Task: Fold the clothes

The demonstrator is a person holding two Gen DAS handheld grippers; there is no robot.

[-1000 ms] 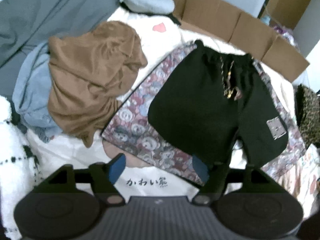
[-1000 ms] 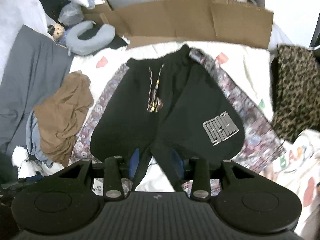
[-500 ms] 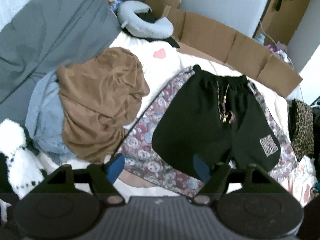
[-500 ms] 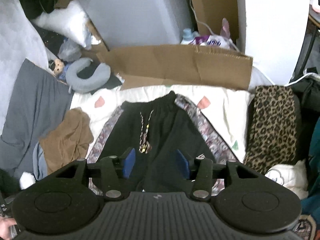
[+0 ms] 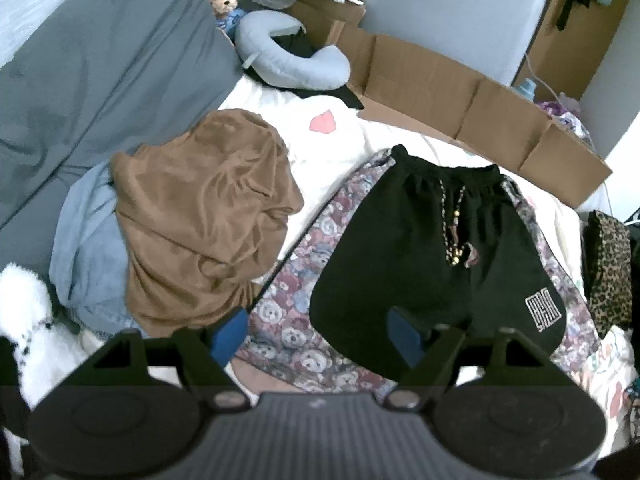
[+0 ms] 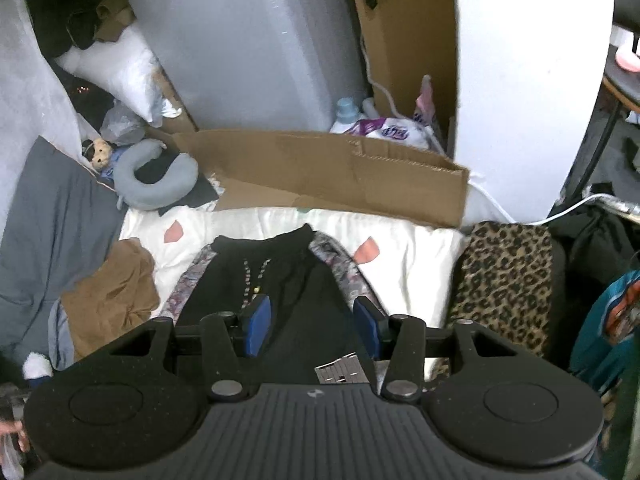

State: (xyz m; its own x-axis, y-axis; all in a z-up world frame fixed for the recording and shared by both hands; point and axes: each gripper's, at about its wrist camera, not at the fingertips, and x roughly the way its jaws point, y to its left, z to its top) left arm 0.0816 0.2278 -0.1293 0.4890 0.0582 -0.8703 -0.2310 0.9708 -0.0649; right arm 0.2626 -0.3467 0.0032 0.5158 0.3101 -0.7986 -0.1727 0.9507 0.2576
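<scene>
Since a second ago both grippers have been rising and pulling back from the bed, the right one far more, so that the shorts now are looking smaller in both views and the wall, the tall cardboard and the clutter behind the bed are coming into the right wrist view. The white bed cover (image 5: 340,148) with pink shapes is lying across most of the scene, with a grey blanket (image 5: 100,64) running along its left side. A long strip of flattened cardboard (image 5: 472,100) is standing along the far edge of the bed. The bear-print cloth (image 5: 304,280) is lying spread flat on the cover, and the black shorts (image 5: 408,256) are lying flat on top of it, waistband toward the cardboard, drawstrings down the middle and a pale logo patch on one leg. Left of them a crumpled brown garment (image 5: 208,220) is sitting on a light blue denim garment (image 5: 84,248). A leopard-print cloth (image 6: 504,280) is lying at the right edge of the bed, and a grey neck pillow (image 5: 288,60) is resting near the far left corner. The left gripper (image 5: 316,334) is hanging above the near hem of the shorts, its jaws wide apart and holding nothing. The right gripper (image 6: 312,326) is hovering above the shorts, its jaws parted halfway and empty.
</scene>
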